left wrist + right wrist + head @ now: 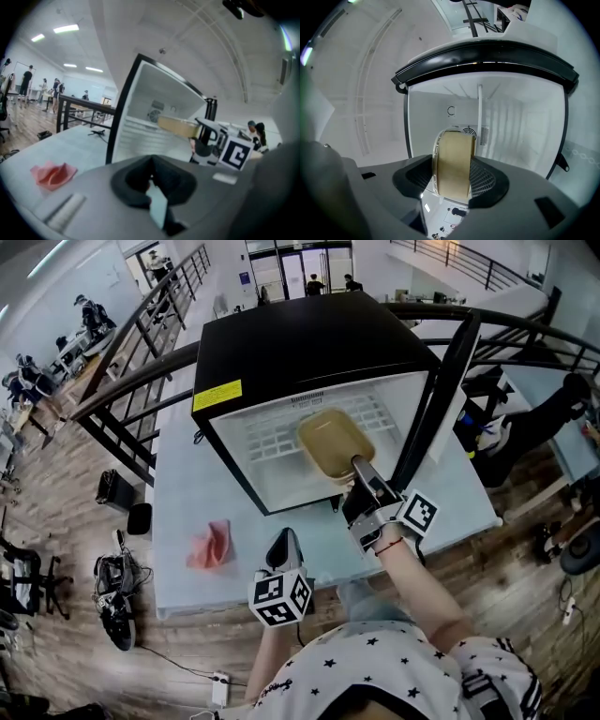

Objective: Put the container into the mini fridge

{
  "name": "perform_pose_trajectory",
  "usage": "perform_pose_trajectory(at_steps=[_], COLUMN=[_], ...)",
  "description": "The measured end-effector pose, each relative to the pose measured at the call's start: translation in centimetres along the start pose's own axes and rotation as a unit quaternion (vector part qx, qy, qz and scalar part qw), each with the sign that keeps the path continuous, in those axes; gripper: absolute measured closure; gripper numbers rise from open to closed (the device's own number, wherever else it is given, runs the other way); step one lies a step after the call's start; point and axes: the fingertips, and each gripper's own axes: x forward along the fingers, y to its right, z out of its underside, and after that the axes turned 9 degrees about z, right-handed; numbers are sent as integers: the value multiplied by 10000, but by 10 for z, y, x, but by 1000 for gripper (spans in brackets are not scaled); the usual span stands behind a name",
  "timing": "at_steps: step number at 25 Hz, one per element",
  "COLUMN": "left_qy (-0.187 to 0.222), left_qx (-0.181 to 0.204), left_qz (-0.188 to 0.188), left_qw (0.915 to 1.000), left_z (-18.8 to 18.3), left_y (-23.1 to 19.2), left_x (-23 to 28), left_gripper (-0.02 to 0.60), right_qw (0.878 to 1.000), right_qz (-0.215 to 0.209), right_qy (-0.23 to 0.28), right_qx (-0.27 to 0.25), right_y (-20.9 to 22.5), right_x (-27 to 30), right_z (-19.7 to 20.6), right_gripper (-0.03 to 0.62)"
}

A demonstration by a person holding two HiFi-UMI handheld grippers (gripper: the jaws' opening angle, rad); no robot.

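Observation:
A black mini fridge (pixel 281 343) stands on the pale table (pixel 183 474), its door (pixel 450 390) swung open to the right and its white inside showing. My right gripper (pixel 361 470) is shut on a tan container (pixel 335 442) and holds it in the fridge opening, above the wire shelf. In the right gripper view the container (pixel 452 161) sits edge-on between the pads of the gripper (pixel 452 185), with the fridge's back wall behind it. My left gripper (pixel 284 542) hangs low over the table's front, shut and empty. From the left gripper (pixel 151 187), the container (pixel 178 126) shows to the right.
A crumpled pink cloth (pixel 211 545) lies on the table left of my left gripper. A black railing (pixel 141 381) runs behind the table, with a lower floor beyond it. A person's legs (pixel 553 409) rest past the table's right side.

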Motion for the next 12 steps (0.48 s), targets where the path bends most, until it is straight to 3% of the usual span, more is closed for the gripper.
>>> perform_pose_trajectory(at_steps=[12], left_qy=[-40], left_qx=[-27], left_qz=[-100], left_qw=[9999], left_z=[-4], left_y=[-8], left_x=[24], left_gripper=[574], right_qw=[9994], right_qz=[-18], right_qy=[239], right_qx=[252], right_y=[12], right_x=[34], right_z=[-15], right_gripper=[372])
